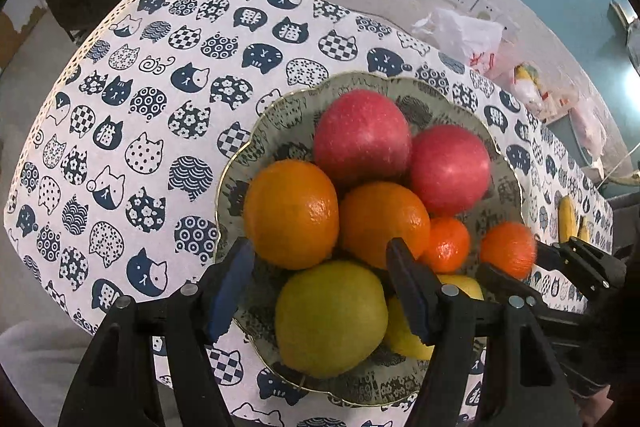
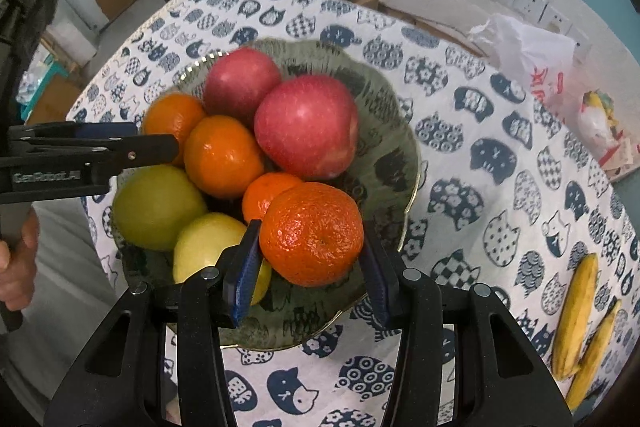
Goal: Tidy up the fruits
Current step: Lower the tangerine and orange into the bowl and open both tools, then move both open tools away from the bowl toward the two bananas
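A patterned green bowl [image 1: 360,81] [image 2: 390,143] on the cat-print tablecloth holds two red apples [image 1: 362,137], two oranges [image 1: 290,213], a small mandarin [image 1: 446,245], a green apple [image 1: 330,315] and a yellow-green apple [image 2: 208,243]. My right gripper [image 2: 311,233] [image 1: 516,263] is shut on another mandarin [image 2: 312,215] [image 1: 508,247], held just over the near right part of the bowl. My left gripper [image 1: 320,247] [image 2: 154,139] hangs open over the bowl's left side. The green apple lies below, between its fingers, and the pads stand apart from it.
Two bananas [image 2: 576,311] [image 1: 566,219] lie on the cloth to the right of the bowl. Plastic bags [image 2: 528,55] [image 1: 464,31] with more items sit at the far right by the wall. A person's hand [image 2: 16,259] grips the left tool's handle.
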Motion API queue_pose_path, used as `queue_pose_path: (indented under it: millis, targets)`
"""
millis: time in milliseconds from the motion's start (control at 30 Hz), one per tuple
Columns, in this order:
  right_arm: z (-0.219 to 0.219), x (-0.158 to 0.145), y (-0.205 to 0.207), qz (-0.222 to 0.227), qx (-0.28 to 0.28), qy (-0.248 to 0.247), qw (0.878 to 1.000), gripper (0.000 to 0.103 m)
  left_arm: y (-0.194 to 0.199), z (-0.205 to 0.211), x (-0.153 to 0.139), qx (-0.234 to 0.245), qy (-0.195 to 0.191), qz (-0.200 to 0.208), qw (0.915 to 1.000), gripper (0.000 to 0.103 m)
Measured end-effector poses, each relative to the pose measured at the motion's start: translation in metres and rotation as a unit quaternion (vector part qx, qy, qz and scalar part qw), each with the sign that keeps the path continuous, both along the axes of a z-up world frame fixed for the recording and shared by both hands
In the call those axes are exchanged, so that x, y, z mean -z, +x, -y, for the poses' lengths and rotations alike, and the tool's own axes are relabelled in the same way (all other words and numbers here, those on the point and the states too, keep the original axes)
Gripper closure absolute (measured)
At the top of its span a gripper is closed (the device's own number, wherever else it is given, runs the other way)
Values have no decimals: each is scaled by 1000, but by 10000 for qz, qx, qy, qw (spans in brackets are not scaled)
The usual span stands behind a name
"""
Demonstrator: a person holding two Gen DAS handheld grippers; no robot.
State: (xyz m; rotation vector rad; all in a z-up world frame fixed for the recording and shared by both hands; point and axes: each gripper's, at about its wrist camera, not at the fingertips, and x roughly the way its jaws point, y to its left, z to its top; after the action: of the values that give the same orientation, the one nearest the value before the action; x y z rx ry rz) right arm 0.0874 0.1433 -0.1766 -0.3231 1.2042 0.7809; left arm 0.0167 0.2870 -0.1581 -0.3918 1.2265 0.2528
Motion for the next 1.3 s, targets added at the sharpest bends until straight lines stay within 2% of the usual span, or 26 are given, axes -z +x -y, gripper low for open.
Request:
queue_pose_path:
  millis: [233, 533, 667, 767, 933, 1300]
  targets:
    - [3, 2, 2, 25, 58, 46, 10000, 52, 1, 12, -2, 188, 82, -29, 9998, 32]
    - [4, 2, 2, -17, 44, 104, 9999, 52, -1, 17, -6, 233, 150, -48, 9996, 32]
    - [6, -1, 1, -13, 32, 184, 9998, 47, -2, 20, -11, 219, 191, -24, 9996, 32]
    - [9, -8, -1, 94, 54, 288, 9995, 39, -3, 25, -16, 232, 218, 28, 9995, 29]
    - [20, -25, 0, 209, 133, 454, 9987, 38, -4, 42, -31, 399, 364, 167, 9984, 27]
    - [73, -64, 2, 609, 521, 536, 9953, 37, -1, 98, -60, 848, 363, 395, 9950, 26]
